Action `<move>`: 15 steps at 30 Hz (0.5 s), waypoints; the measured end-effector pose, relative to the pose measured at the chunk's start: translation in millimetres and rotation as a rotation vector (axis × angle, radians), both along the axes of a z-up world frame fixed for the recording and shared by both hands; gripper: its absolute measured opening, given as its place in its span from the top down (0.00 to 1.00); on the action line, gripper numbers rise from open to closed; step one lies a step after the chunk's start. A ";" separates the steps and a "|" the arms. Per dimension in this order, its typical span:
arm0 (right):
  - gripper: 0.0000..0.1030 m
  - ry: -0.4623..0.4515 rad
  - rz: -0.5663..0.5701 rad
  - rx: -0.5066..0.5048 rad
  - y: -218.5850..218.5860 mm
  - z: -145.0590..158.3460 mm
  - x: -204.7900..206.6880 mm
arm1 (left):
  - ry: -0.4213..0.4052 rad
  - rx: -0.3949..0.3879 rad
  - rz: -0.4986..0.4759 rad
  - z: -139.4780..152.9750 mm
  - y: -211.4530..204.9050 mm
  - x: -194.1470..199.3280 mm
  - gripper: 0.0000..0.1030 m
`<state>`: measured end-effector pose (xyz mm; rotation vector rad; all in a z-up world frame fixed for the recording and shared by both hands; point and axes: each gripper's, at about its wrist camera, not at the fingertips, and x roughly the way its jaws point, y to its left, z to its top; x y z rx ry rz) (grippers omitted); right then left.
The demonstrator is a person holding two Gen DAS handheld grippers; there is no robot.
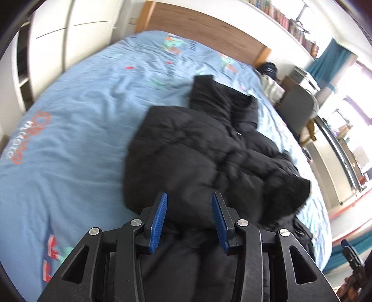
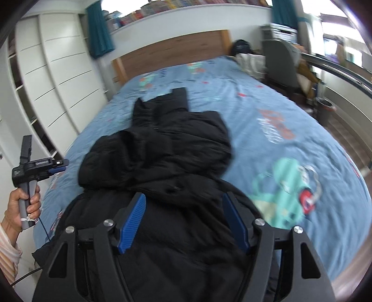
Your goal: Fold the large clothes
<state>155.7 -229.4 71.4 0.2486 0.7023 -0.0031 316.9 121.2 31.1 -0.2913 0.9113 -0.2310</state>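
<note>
- Black puffer jacket (image 1: 209,148) lies bunched on the blue printed bedsheet (image 1: 76,130), its collar end toward the wooden headboard (image 1: 204,27) at 12 o'clock and its bulk near the foot of the bed.
- Left gripper (image 1: 189,218): jaws stand wide apart, blue pads (image 1: 159,220) either side of a gap; jacket fabric shows in the gap beyond the pads, but nothing is clamped. Contact with the cloth cannot be judged.
- Right gripper (image 2: 183,223): jaws spread wider than the left's, blue pads (image 2: 132,223) splayed outward; jacket (image 2: 162,151) fills the view between and below them, not pinched.
- In the right wrist view, the left gripper (image 2: 59,168) appears at 9 o'clock, beside the bed edge, clear of the jacket; the person's left hand (image 2: 22,209) grips its grey handle, striped sleeve at the wrist.
- In the left wrist view, part of the right gripper (image 1: 351,253) shows at 4 o'clock, off the bed edge.
- White wardrobe (image 2: 53,76) at 10 o'clock; bookshelf (image 1: 286,21) above the headboard; teal curtain (image 2: 100,30) at 11 o'clock; grey chair (image 2: 281,67) at 2 o'clock beside the bed.
- Both views are motion-blurred.
</note>
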 end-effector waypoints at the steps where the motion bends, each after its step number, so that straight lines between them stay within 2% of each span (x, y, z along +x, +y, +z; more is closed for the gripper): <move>1: 0.35 -0.004 0.032 -0.006 11.4 2.2 12.7 | -0.001 0.001 0.009 -1.5 6.7 3.9 0.62; 8: 0.35 -0.037 0.272 -0.096 108.6 18.3 122.4 | 0.012 0.042 0.018 -11.9 24.1 39.0 0.60; 15: 0.35 -0.014 0.346 -0.185 171.7 -16.3 219.5 | 0.054 0.047 -0.027 -43.9 8.8 75.8 0.57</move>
